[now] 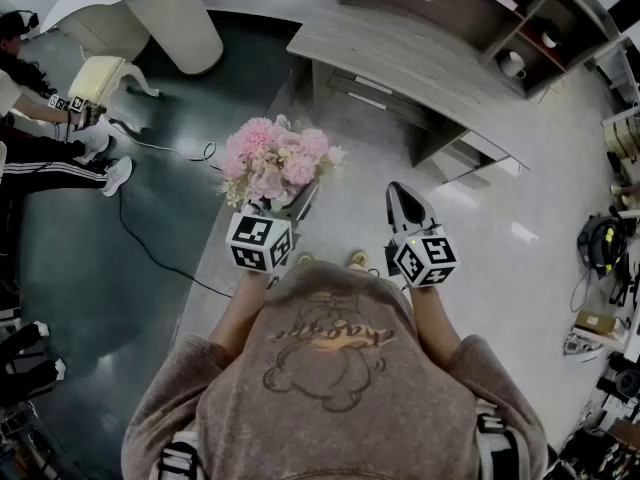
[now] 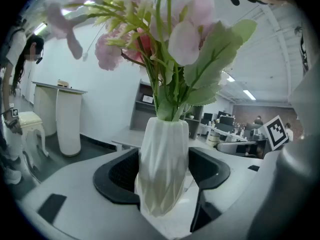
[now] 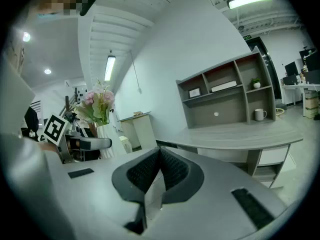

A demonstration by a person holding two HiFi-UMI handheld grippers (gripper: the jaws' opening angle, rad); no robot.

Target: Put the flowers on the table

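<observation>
Here, left tool point(image 2: 165, 184) gripping flower vase point(image 2: 162, 146), table edge point(image 1: 400, 66) ahead, floor point(image 1: 360, 163) between.

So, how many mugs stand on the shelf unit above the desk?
1. The white mug stands in the lower compartment of the shelf unit, at its right end. More could be hidden from these views.

- The counter point(image 1: 420, 58), a long top of pale grey wood, stands on the floor point(image 1: 90, 268) against the wall.
- A shelf unit point(image 1: 480, 8) sits on the back of the counter; a white mug point(image 1: 512, 65) stands in its lower opening, and a small potted plant point(image 3: 255, 82) stands in an upper compartment.
- The floor is dark on the left and pale and glossy on the right.
- A black cable point(image 1: 160, 146) lies across the dark part, and a cream chair point(image 1: 100, 78) stands on it.
</observation>
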